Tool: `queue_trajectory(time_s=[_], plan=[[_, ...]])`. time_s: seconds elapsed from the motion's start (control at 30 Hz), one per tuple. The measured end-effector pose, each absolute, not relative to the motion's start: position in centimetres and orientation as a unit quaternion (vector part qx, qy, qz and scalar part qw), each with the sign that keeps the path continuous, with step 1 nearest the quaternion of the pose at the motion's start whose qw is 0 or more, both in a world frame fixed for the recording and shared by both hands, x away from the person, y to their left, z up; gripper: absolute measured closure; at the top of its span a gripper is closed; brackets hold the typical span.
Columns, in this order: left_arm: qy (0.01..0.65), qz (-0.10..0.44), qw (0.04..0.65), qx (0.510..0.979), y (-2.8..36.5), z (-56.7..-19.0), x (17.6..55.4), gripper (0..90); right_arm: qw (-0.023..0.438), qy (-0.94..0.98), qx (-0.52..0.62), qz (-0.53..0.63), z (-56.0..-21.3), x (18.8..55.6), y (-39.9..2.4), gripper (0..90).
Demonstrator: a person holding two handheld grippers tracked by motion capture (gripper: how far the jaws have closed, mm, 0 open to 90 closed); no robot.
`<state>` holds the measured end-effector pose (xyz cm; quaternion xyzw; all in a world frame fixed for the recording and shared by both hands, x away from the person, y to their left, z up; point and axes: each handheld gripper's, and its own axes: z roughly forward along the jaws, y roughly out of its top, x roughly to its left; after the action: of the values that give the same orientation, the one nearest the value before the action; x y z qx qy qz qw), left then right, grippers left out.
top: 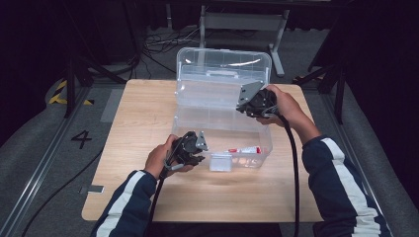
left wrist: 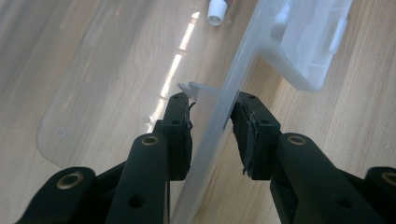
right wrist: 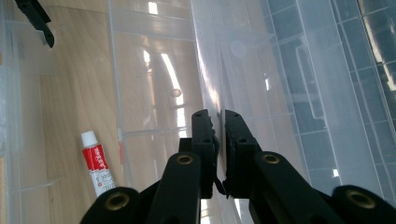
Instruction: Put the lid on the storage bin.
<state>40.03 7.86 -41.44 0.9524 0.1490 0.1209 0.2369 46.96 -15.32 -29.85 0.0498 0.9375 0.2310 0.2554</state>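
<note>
Nearest, at left: left gripper point(top: 198, 148), jaws straddling front wall of clear plastic box point(top: 183, 106) near its front-left corner, pads point(left wrist: 180, 135) close on either side, contact not certain. Best kept steady there as anchor. At centre of table point(top: 138, 197): box itself, transparent, compartmented, lid raised at rear, white latch at front; small red-and-white tube point(top: 244, 149) lying inside near front wall. At right: right gripper point(top: 247, 101), jaws pressed together, pinching thin clear panel; best moved slowly, grip unslackened.
</note>
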Motion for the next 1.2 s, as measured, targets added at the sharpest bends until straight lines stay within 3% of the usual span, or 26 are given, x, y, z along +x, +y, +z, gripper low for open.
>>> queue_trajectory(time_s=[0.77,1.2], plan=[[0.146,0.148,0.24,0.948,7.8,-41.7,39.6,64.2,0.245,0.933,0.052,0.26,-30.8,44.6,-16.0,83.5],[0.148,0.149,0.255,0.944,7.9,-41.7,39.4,63.9,0.212,0.927,0.063,0.302,-31.5,44.2,-17.0,82.7]])
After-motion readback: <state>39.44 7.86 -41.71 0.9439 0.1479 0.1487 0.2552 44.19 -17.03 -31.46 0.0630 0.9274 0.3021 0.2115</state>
